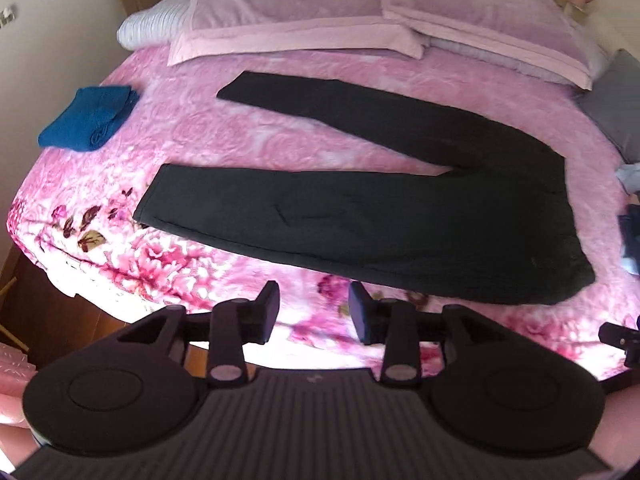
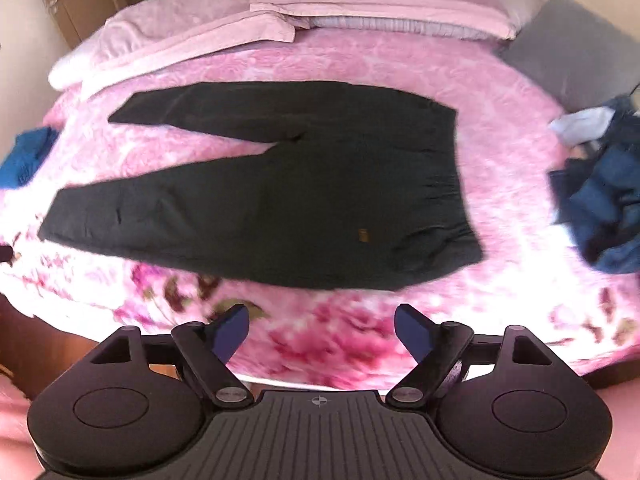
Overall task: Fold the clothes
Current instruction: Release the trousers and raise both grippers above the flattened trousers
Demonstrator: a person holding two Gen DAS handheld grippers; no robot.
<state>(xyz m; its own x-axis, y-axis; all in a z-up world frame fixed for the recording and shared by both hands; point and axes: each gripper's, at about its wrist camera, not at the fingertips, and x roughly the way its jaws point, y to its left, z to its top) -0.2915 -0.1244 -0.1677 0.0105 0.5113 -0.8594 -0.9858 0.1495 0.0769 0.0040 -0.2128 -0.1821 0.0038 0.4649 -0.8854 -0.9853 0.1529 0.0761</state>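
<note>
Handling estimate first, judged from drape alone: the black trousers [image 1: 400,216] look soft and limp, of middling weight, with no stiffness to carry a fold; expect them to sag from any single pinch and to drag on the plush pink bedspread [image 1: 192,136] rather than slide.

Reading left to right across the bed: one blue garment [image 1: 86,118], lying folded at the far left; then the trousers spread flat mid-bed, hems to the left, waistband [image 2: 456,184] to the right, the two legs splayed apart in a V; at the right edge a loose heap of blue clothes [image 2: 604,196], pieces too tangled to count; a grey cushion [image 2: 576,48] beyond it; two pink pillows [image 1: 480,20] along the far side.

Count: trousers 1; folded garment 1; heap 1; grippers 2.

Grip points, as judgement: take the near leg at its hem [image 1: 150,200] with your left tool and the near corner of the waistband with your right; pinch through both layers, at edges, not mid-panel.

Left gripper [image 1: 314,312]: fingers apart, holding nothing, hovering over the near edge of the bed, clear of the cloth; right gripper [image 2: 322,328]: fingers spread wider, likewise empty, just short of the trousers' near edge.

Right view is motion-blurred; fine creases unreadable.
</note>
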